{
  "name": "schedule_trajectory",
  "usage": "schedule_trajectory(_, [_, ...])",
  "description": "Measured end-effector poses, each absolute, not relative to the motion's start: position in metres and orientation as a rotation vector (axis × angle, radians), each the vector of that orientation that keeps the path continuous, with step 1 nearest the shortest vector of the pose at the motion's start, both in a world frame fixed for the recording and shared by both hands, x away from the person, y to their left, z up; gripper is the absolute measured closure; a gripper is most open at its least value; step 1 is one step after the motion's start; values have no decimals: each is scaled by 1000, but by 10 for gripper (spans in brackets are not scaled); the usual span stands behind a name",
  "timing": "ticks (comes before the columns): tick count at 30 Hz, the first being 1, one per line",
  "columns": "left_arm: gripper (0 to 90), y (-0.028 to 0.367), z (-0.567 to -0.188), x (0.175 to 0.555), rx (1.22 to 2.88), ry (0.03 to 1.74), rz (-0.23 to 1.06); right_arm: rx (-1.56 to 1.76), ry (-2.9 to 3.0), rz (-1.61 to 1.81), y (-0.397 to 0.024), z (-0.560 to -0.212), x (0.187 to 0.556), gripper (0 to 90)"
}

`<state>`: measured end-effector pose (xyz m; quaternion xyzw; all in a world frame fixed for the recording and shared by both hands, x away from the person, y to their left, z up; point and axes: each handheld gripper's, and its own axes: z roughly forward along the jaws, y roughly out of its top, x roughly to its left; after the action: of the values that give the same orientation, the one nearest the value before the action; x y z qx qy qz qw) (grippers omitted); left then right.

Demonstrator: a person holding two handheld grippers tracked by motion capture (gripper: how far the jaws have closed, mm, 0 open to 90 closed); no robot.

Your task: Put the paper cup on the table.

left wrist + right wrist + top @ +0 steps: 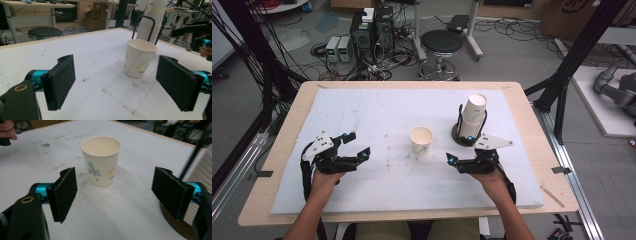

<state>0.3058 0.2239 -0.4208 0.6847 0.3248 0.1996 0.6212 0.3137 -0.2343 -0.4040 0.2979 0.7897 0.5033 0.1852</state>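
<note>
- Left gripper (356, 145): jaws spread wide, nothing between the pads, no contact with anything. In the left gripper view the pads frame bare white table surface, with the paper cup ahead and toward the right-hand pad.
- Right gripper (463, 149): jaws also wide apart, holding nothing. In the right gripper view the cup sits ahead in the gap, nearer the left-hand pad; the right-hand pad is just beside the stack of paper cups, contact cannot be confirmed.
- Paper cup (421, 139): single cup with a flower print, upright, mouth up, apparently empty, standing free on the white table (372, 110) between the two grippers and a little forward of both. Touching neither.
- Stack of paper cups (473, 117): nested, leaning in a black wire holder (460, 120) on a dark round base, behind the right gripper and to the right of the single cup.
- Progress, as judged: one cup stands separated from the stack, so a dispensing step appears done. No grasp of the loose cup is made yet; both grippers sit at approach distance, opened wide enough to take it.
- Remaining, as judged: close in on the cup, clamp lightly on the thin wall, then move or place it.
</note>
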Motion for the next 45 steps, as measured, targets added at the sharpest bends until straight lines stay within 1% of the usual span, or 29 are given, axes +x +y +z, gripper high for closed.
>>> schedule_trajectory(3, [161, 224, -420, 305, 1560, 738, 472, 835, 2177, 1410, -252, -399, 305, 210])
schedule_trajectory(17, [161, 225, -419, 301, 1563, 729, 473, 877, 2083, 1400, -290, -394, 282, 210])
schedule_trajectory(25, [161, 222, -416, 295, 1562, 710, 477, 882, 2069, 1383, -296, -395, 267, 211])
schedule_trajectory(45, [163, 223, -417, 294, 1577, 710, 476, 878, 2073, 1349, -299, -397, 268, 212])
